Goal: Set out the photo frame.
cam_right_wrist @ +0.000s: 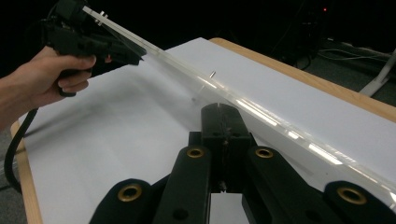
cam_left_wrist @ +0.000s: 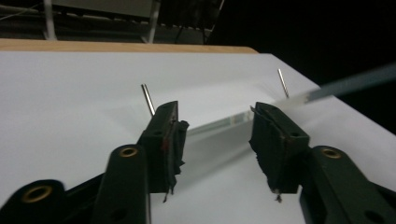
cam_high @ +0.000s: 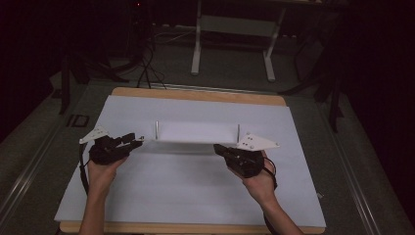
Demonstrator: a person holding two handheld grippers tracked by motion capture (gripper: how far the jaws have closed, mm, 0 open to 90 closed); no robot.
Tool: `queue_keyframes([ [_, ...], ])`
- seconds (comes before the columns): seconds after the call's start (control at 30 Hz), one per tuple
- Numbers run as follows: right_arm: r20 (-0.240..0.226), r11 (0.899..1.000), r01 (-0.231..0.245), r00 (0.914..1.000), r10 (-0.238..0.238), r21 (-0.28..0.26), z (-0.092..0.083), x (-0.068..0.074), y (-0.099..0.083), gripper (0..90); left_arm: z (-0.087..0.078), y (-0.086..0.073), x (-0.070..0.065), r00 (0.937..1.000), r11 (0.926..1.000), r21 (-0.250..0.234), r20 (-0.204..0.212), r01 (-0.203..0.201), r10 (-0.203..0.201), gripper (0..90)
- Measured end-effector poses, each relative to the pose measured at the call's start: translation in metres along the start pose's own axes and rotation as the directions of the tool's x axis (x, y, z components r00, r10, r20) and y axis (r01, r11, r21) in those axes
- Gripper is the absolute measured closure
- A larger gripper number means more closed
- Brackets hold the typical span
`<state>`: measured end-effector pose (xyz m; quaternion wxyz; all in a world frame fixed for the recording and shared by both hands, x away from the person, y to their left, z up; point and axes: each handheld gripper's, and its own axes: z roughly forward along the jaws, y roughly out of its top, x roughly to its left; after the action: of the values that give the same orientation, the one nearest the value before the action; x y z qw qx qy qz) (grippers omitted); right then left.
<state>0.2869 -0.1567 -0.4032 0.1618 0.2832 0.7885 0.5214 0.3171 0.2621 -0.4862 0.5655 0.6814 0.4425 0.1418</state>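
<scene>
A thin clear plate (cam_high: 195, 132) hangs over the white sheet between two upright metal pins (cam_high: 156, 129) (cam_high: 238, 131). My left gripper (cam_high: 138, 140) is at the plate's left front corner. In the left gripper view its jaws (cam_left_wrist: 215, 116) stand open, and the plate's edge (cam_left_wrist: 219, 123) runs between them without touching the pads. My right gripper (cam_high: 217, 148) is at the right front corner. In the right gripper view its jaws (cam_right_wrist: 219, 109) are closed together against the edge of the clear plate (cam_right_wrist: 261, 109), which slants up toward the left gripper (cam_right_wrist: 135, 53).
A white sheet (cam_high: 195, 191) covers a wooden table (cam_high: 195, 94), whose far and near edges show. A pale metal frame (cam_high: 235, 24) and cables stand on the dark floor beyond. Each gripper trails a black cable toward the table's near edge.
</scene>
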Motion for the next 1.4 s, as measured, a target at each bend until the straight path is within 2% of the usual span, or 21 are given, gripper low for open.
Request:
queue_keyframes([
  [0.13,0.002,1.0,-0.006,1.0,0.006,-0.004,0.001,-0.002,0.002,90.0,0.003,-0.001,-0.004,0.9989,0.999,0.022,-0.025,-0.039,0.039,49.1],
  [0.2,0.001,1.0,-0.009,1.0,0.009,-0.005,0.001,-0.003,0.003,90.0,0.005,-0.001,-0.006,0.9985,0.998,0.034,-0.002,-0.054,0.054,47.0],
  [0.3,0.002,1.0,-0.011,0.9999,0.011,-0.008,0.002,-0.003,0.004,90.0,0.008,-0.001,-0.01,0.996,0.9946,0.053,-0.01,-0.089,0.089,45.3],
  [0.4,0.005,1.0,-0.01,0.9999,0.01,-0.01,0.002,-0.004,0.006,90.0,0.012,0.001,-0.018,0.9897,0.9889,0.048,-0.019,-0.141,0.142,43.2],
  [0.5,0.005,1.0,-0.015,0.9999,0.015,-0.015,0.003,-0.006,0.007,90.0,0.018,0.002,-0.024,0.9845,0.9852,0.019,-0.04,-0.17,0.171,39.0],
  [0.6,0.004,1.0,-0.014,0.9999,0.014,-0.014,0.003,-0.006,0.008,90.0,0.025,0.002,-0.029,0.9778,0.9794,0.011,-0.056,-0.202,0.202,35.8],
  [0.7,0.004,1.0,-0.012,0.9999,0.012,-0.015,0.004,-0.007,0.008,90.0,0.03,0.003,-0.034,0.9741,0.9758,-0.002,-0.06,-0.219,0.218,30.7],
  [0.77,0.005,1.0,-0.013,0.9999,0.013,-0.016,0.004,-0.007,0.009,90.0,0.033,0.005,-0.038,0.9705,0.9724,-0.016,-0.069,-0.233,0.231,30.4],
  [0.87,0.005,1.0,-0.014,0.9999,0.014,-0.015,0.004,-0.008,0.01,90.0,0.036,0.008,-0.038,0.9739,0.9743,-0.044,-0.064,-0.221,0.218,28.9],
  [0.97,0.01,1.0,-0.009,0.9999,0.009,-0.017,0.005,-0.009,0.011,90.0,0.04,0.01,-0.039,0.9713,0.9719,-0.043,-0.067,-0.232,0.229,26.4],
  [1.2,0.017,1.0,-0.005,0.9998,0.006,-0.013,0.006,-0.011,0.015,90.0,0.045,0.013,-0.044,0.9635,0.9635,-0.044,-0.058,-0.264,0.261,29.9],
  [1.4,0.023,1.0,0.007,0.9997,-0.007,-0.01,0.007,-0.012,0.017,90.0,0.045,0.012,-0.045,0.959,0.9591,-0.051,-0.07,-0.278,0.275,34.0],
])
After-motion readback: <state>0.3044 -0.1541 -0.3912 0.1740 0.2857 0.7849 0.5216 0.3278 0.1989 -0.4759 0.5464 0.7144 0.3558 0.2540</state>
